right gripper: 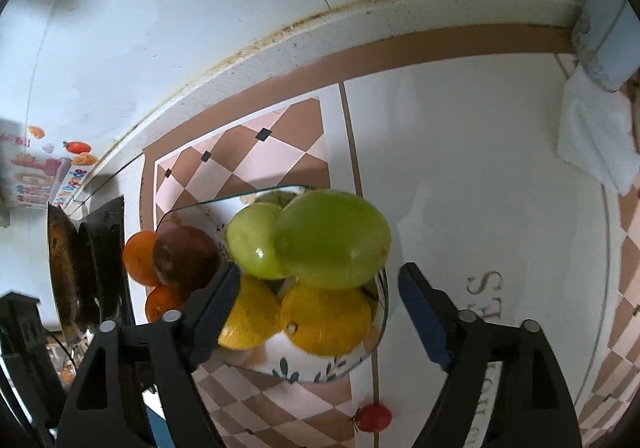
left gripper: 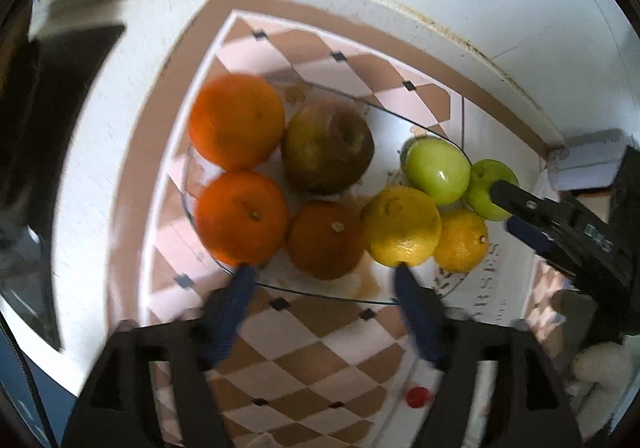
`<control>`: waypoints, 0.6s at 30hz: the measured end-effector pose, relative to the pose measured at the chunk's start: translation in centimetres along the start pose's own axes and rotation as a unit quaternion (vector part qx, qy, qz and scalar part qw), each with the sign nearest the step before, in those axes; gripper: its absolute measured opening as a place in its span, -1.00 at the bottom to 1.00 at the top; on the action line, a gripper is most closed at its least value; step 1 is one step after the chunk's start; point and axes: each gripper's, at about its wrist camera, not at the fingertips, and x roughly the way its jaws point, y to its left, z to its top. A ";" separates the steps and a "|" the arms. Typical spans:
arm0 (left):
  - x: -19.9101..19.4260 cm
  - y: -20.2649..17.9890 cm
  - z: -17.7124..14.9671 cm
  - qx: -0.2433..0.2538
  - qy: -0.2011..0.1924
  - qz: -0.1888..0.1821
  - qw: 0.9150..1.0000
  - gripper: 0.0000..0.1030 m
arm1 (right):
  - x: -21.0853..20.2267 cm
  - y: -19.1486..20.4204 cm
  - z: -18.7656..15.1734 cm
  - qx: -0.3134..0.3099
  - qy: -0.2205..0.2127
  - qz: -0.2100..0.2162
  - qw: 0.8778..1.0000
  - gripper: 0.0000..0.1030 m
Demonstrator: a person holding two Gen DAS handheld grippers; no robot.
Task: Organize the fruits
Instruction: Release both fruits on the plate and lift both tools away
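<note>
A glass plate (left gripper: 320,294) on the patterned counter holds three oranges (left gripper: 242,217), a brownish apple (left gripper: 328,146), two yellow citrus fruits (left gripper: 401,226) and two green apples (left gripper: 438,172). My left gripper (left gripper: 324,272) is open and empty, its tips at the plate's near rim. My right gripper (right gripper: 318,272) is open, hovering just above the plate (right gripper: 280,364); a green apple (right gripper: 332,238) lies between its fingers, resting on the other fruit. The right gripper also shows in the left wrist view (left gripper: 516,210), beside a green apple.
A small red fruit (right gripper: 374,417) lies on the counter in front of the plate; it also shows in the left wrist view (left gripper: 418,396). A pan (right gripper: 66,268) on a black stove sits at the left. A white cloth (right gripper: 596,136) lies at the far right. The wall runs behind.
</note>
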 end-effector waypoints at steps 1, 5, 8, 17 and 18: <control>-0.4 0.1 0.0 0.010 -0.009 0.014 1.000 0.76 | -0.7 0.3 -0.5 -0.007 -0.007 -0.010 1.000 0.81; -2.0 0.7 -0.6 0.044 -0.038 0.058 0.997 0.77 | -3.0 2.1 -3.2 -0.043 -0.036 -0.074 0.996 0.85; -2.9 1.4 -1.5 0.060 -0.053 0.077 0.994 0.78 | -4.3 3.3 -5.8 -0.065 -0.053 -0.111 0.990 0.88; -6.0 3.2 -4.8 0.081 -0.092 0.096 0.988 0.78 | -7.6 5.7 -12.7 -0.084 -0.091 -0.138 0.983 0.88; -6.4 3.3 -5.1 0.083 -0.098 0.098 0.987 0.78 | -7.9 5.9 -13.2 -0.085 -0.097 -0.141 0.982 0.88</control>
